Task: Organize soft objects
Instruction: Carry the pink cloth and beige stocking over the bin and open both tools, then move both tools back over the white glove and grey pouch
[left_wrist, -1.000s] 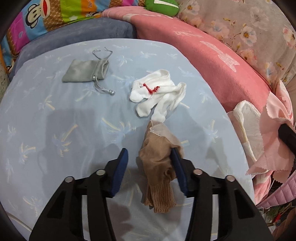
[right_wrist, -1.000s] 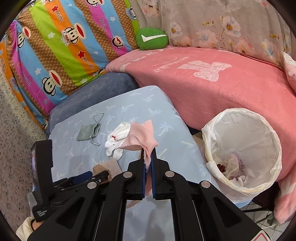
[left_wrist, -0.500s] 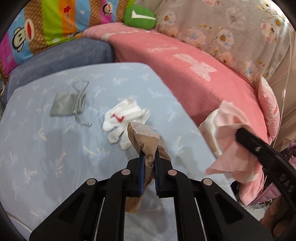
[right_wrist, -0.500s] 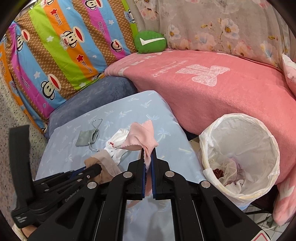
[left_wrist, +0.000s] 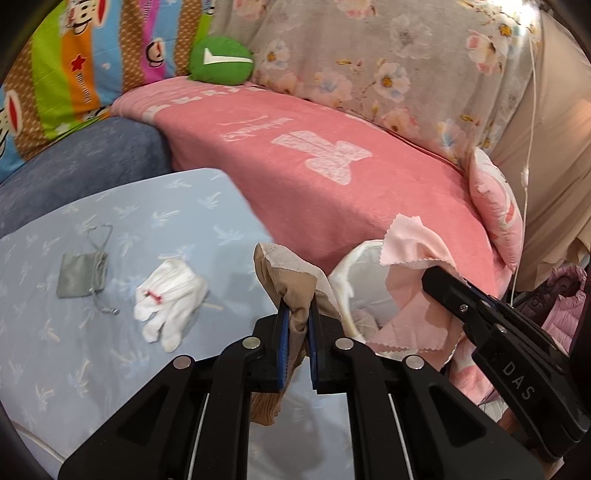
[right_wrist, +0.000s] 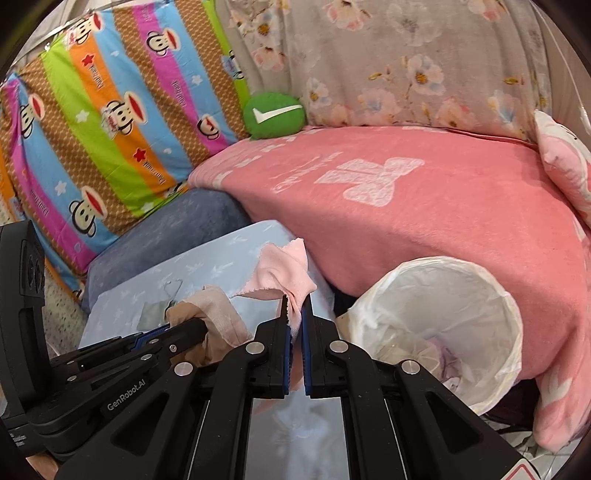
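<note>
My left gripper (left_wrist: 297, 312) is shut on a tan stocking (left_wrist: 291, 280) that hangs above the right edge of the light blue table (left_wrist: 74, 369). My right gripper (right_wrist: 294, 308) is shut on a pink cloth (right_wrist: 284, 271); the pink cloth (left_wrist: 417, 258) shows in the left wrist view over the white-lined bin (left_wrist: 351, 277). That bin (right_wrist: 443, 317) stands beside the table with some fabric inside. A white glove (left_wrist: 168, 299) and a grey drawstring pouch (left_wrist: 79, 275) lie on the table. The stocking (right_wrist: 210, 310) and left gripper (right_wrist: 195, 325) show at left in the right wrist view.
A pink blanket (left_wrist: 332, 166) covers the sofa behind the table and bin. A striped monkey-print cushion (right_wrist: 110, 110), a green round plush (right_wrist: 275, 114) and a floral cover (right_wrist: 406, 66) lie at the back. A blue-grey cushion (left_wrist: 81, 162) borders the table's far side.
My left gripper shut on the tan stocking, lifted it off the table and carried it right toward the bin. My right gripper, holding the pink cloth, moved closer to the bin.
</note>
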